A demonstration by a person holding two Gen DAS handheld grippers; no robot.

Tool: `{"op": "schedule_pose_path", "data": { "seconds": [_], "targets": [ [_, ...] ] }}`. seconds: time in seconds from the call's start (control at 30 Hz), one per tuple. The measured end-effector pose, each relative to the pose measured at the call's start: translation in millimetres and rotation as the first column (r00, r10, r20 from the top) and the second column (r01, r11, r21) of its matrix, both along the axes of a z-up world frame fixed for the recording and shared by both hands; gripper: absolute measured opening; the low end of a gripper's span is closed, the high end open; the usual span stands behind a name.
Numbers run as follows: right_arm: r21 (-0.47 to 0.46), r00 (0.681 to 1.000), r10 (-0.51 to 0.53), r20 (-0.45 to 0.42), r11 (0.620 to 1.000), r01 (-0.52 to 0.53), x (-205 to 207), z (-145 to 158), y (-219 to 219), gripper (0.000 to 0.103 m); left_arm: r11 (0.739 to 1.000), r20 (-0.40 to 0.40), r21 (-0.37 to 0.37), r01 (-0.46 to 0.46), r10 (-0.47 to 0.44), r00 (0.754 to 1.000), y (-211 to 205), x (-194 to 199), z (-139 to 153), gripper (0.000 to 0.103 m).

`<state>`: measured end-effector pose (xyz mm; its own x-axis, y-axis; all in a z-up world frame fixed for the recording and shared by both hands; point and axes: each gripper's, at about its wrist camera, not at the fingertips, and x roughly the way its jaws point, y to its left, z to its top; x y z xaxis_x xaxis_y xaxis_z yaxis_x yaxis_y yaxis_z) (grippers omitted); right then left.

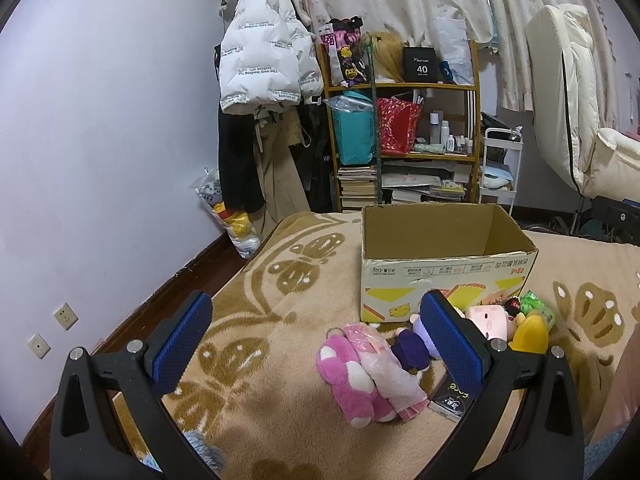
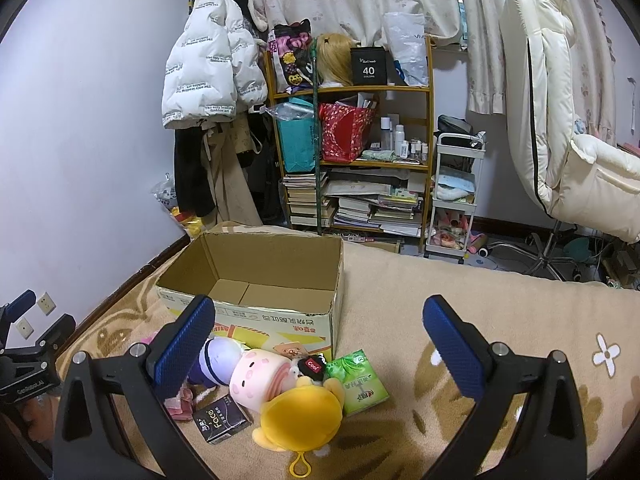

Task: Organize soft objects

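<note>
Bed covered by a beige blanket (image 2: 400,300) with brown butterfly pattern; an open cardboard box (image 2: 256,280) sits on it toward the far side, nothing visible inside. Soft objects lie in a loose cluster just in front of the box's near wall: a pink plush (image 1: 352,376) at the left, a purple doll (image 2: 218,362) beside it, a pale pink pig plush (image 2: 258,374), a yellow plush (image 2: 302,416) nearest the right camera, plus a green tissue pack (image 2: 356,380) and a black "face" pack (image 2: 220,420) (neither plush). Left gripper (image 1: 316,340) hangs above the blanket, jaws spread wide, holding nothing. Right gripper (image 2: 318,344) likewise wide apart and empty, above the yellow plush. Cluttered shelf (image 2: 352,140) and hanging white jacket (image 2: 208,68) stand against the far wall.
</note>
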<state>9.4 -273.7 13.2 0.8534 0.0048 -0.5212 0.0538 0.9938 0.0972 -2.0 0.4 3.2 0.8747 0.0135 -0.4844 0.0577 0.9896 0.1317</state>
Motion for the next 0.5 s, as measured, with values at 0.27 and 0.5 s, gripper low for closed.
{"op": "schedule_pose_path", "data": {
  "seconds": [0.27,0.5],
  "targets": [
    [0.001,1.0,-0.001,0.0,1.0,0.001,0.0,0.1,0.4,0.103,1.0,-0.002,0.001,0.0,0.0,1.0,-1.0,-0.1,-1.1,0.103],
    [0.002,1.0,-0.002,0.001,1.0,0.002,0.0,-0.5,1.0,0.103,1.0,-0.003,-0.001,-0.004,0.004,1.0,-0.8,0.1,-2.6,0.103]
  ]
}}
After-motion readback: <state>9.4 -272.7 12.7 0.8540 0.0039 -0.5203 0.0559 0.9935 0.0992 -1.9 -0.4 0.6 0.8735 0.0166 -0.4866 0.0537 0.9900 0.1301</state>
